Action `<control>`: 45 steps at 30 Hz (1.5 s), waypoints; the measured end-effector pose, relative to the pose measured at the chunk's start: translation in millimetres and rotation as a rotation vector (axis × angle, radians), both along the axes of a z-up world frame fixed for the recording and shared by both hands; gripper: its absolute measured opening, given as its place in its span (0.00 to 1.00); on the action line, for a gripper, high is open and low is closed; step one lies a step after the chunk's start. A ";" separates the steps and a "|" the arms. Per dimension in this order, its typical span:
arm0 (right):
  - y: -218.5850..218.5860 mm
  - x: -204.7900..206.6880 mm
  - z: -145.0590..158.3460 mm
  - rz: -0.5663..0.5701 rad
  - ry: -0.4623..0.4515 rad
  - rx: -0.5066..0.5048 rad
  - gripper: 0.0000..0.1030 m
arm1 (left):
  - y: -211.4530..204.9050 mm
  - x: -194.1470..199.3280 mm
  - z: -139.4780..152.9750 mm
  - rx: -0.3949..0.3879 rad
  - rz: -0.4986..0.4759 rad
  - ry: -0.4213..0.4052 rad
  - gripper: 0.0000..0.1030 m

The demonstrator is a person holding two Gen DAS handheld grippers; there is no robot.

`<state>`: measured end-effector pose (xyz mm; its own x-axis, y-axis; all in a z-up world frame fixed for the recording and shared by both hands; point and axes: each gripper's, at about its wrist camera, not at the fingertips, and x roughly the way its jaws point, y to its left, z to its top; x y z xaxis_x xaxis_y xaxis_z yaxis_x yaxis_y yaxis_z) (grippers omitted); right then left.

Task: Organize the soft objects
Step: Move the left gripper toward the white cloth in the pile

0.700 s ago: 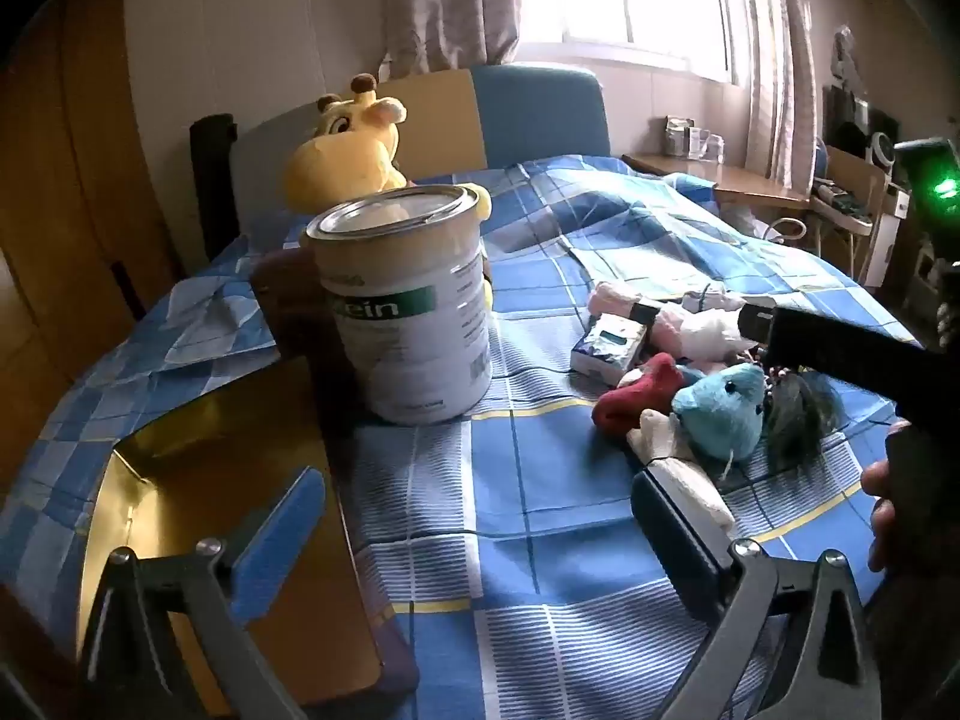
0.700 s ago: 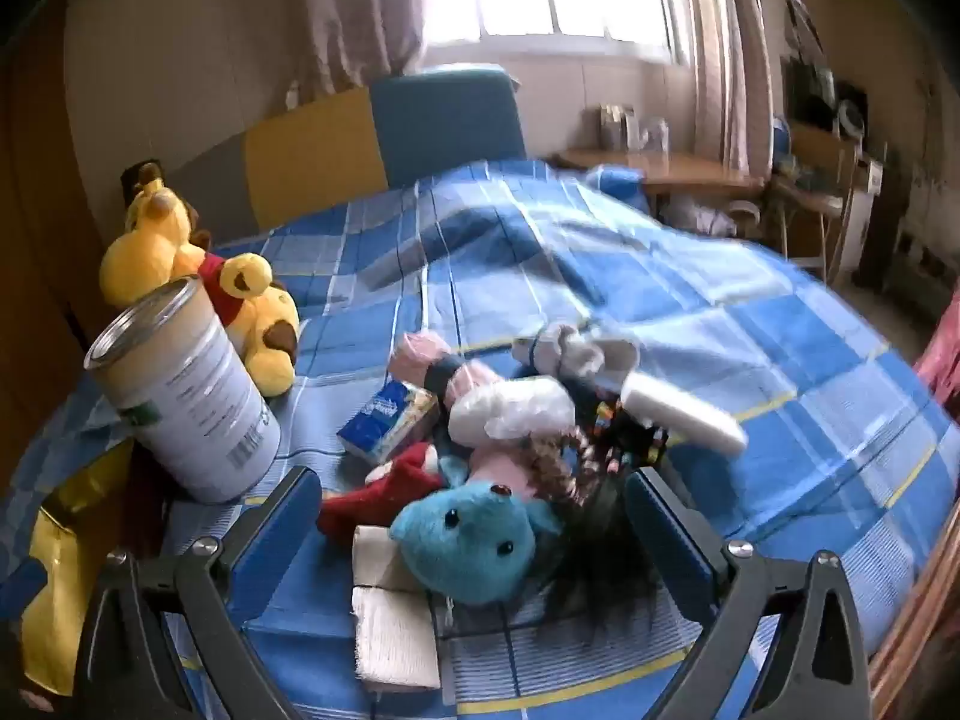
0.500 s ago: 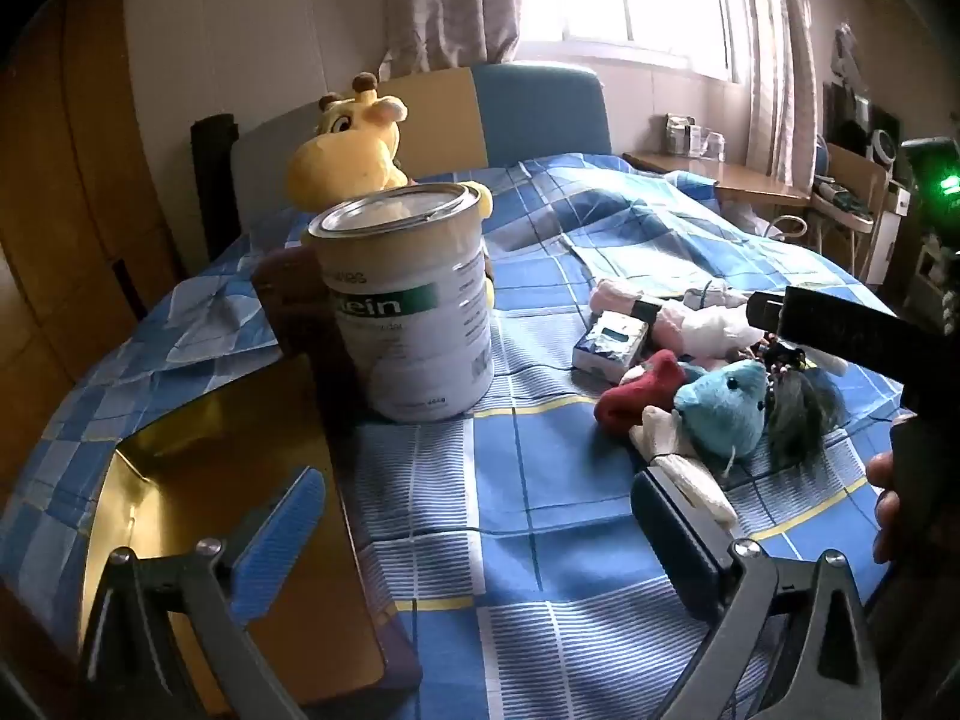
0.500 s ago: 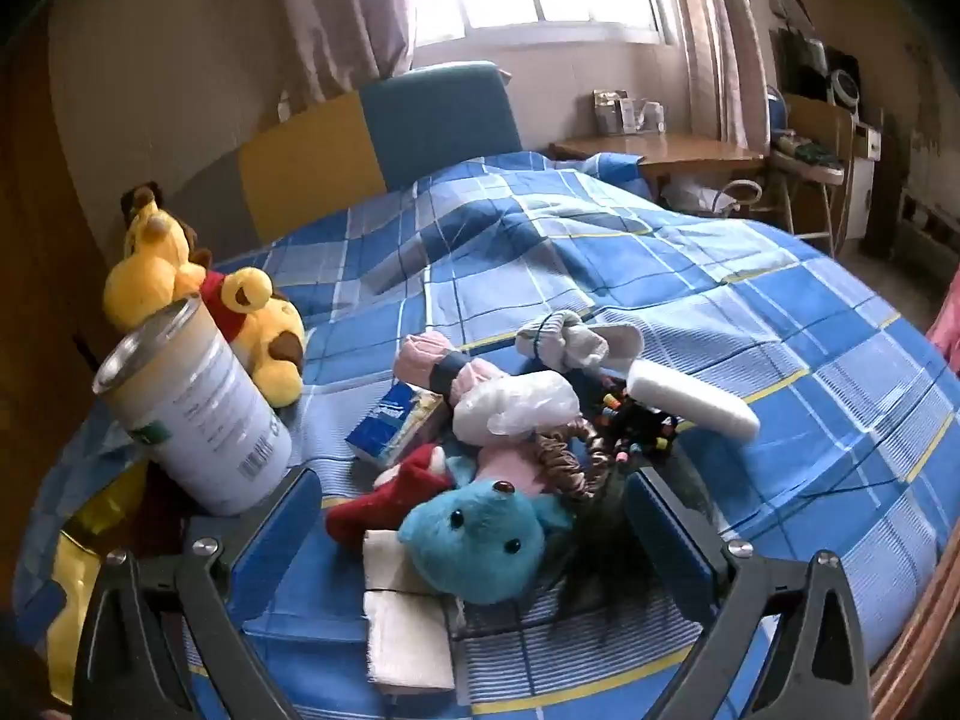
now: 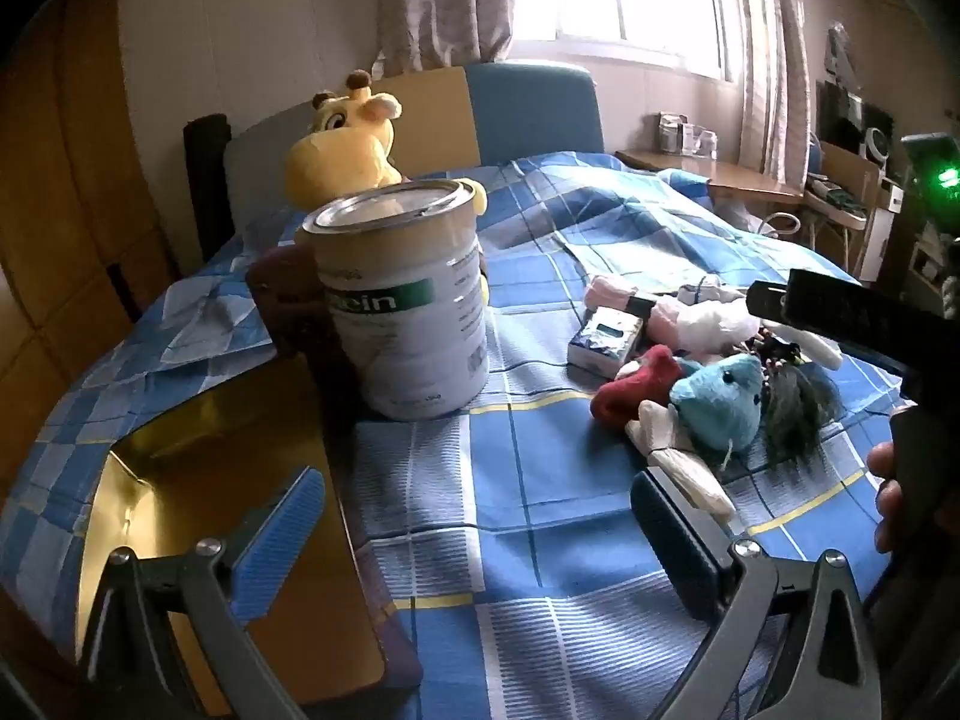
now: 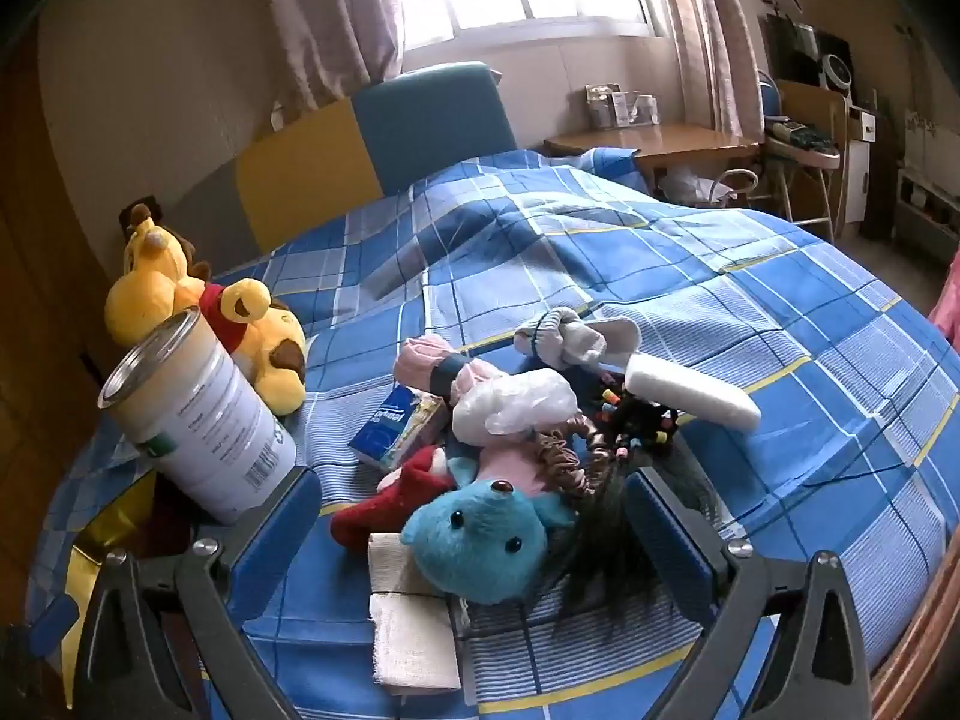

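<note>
Clutter is the hazard. In the left wrist view the left gripper (image 5: 477,531) is held with jaws apart and nothing between them; the gold tin (image 5: 198,498) lies under its left finger, the can (image 5: 408,306) ahead. In the right wrist view the right gripper (image 6: 474,531) is spread wide around the blue plush (image 6: 480,540) — dark doll hair (image 6: 606,546) and white cloth (image 6: 408,624) beside it could be snagged.

Tall white metal can (image 5: 405,306): green label band reads "…ein", start hidden. Barcode (image 6: 262,471) on can; digits illegible.
</note>
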<state>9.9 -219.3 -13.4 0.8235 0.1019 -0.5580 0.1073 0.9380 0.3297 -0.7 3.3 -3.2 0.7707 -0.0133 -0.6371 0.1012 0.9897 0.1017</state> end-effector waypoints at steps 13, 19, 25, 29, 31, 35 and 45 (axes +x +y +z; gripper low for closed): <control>-1.9 0.1 -0.9 0.001 -0.001 0.010 1.00 | -0.5 2.2 -8.3 -0.061 -0.049 0.058 1.00; -1.9 -0.4 0.1 0.001 -0.003 0.018 1.00 | -2.5 2.3 -10.7 -0.048 -0.053 0.062 1.00; -1.7 -0.6 1.4 0.004 -0.005 0.029 1.00 | -5.2 4.3 -13.9 -0.054 -0.073 0.079 1.00; -3.7 -1.1 0.4 0.003 -0.010 0.046 1.00 | -9.0 6.3 -15.6 -0.043 -0.085 0.083 1.00; -4.3 -0.9 0.3 0.002 -0.011 0.055 1.00 | -10.9 7.3 -16.0 -0.037 -0.089 0.085 1.00; -8.4 -1.4 -0.2 -0.002 -0.015 0.074 1.00 | -14.6 11.0 -18.1 -0.032 -0.099 0.097 1.00; -13.8 -1.9 -1.2 -0.002 -0.018 0.110 1.00 | -23.2 14.4 -21.2 -0.021 -0.126 0.109 1.00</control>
<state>8.0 -233.1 -14.6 0.8335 0.1600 -0.5289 0.1024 0.8958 0.4325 13.7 -19.9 -24.5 0.6881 -0.1193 -0.7157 0.2339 0.9702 0.0631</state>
